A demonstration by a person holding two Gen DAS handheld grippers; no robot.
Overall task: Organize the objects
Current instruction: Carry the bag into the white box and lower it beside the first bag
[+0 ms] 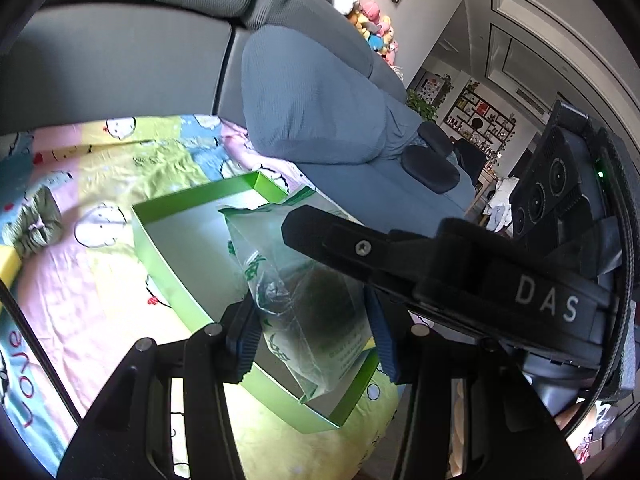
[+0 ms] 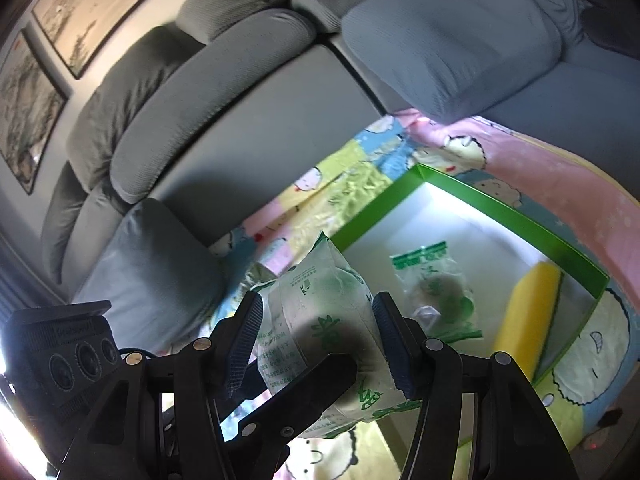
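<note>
The crinkly clear-and-green printed plastic snack bag (image 1: 304, 304) looks light, soft & slippery, prob. fragile inside; best taken at the flat sealed edges, not the puffy middle. Left gripper (image 1: 312, 332) has its pads (image 1: 244, 340) pressed on both sides of the bag, above the shallow green-walled cardboard box (image 1: 160, 248) on the cartoon-print blanket (image 1: 80, 292). Right gripper (image 2: 316, 340) clamps the same bag from the opp. side, tilted down toward the box. Another sealed bag (image 2: 436, 292) & a yellow block (image 2: 528, 312) lie inside.

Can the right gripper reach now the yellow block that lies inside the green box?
Probably not yet. The right gripper is already shut on a snack bag, so its fingers are full. The yellow block lies uncovered in the green box; nothing else blocks it.
</note>
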